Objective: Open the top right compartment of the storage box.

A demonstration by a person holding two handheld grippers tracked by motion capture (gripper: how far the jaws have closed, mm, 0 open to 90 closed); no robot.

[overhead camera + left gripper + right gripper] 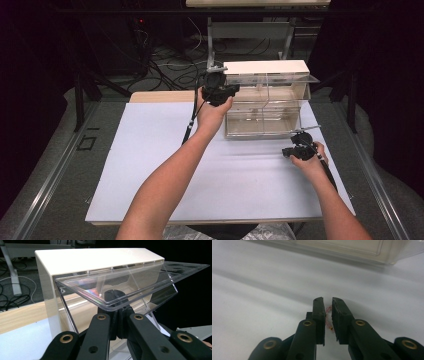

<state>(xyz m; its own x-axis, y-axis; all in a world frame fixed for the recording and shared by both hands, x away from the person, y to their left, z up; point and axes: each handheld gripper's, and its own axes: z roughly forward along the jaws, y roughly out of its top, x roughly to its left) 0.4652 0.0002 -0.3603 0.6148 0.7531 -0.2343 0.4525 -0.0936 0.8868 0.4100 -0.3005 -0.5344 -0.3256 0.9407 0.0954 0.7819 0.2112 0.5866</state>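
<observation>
The left claw [115, 315] is clamped on the front lip of the clear lid [130, 282] of the box [267, 100] at upper centre; its tips are blurred behind the plastic. The right claw [327, 305], lower right, stands slightly parted around a thin reddish thread [328, 315], too small to identify, above the white table [150, 165].
</observation>
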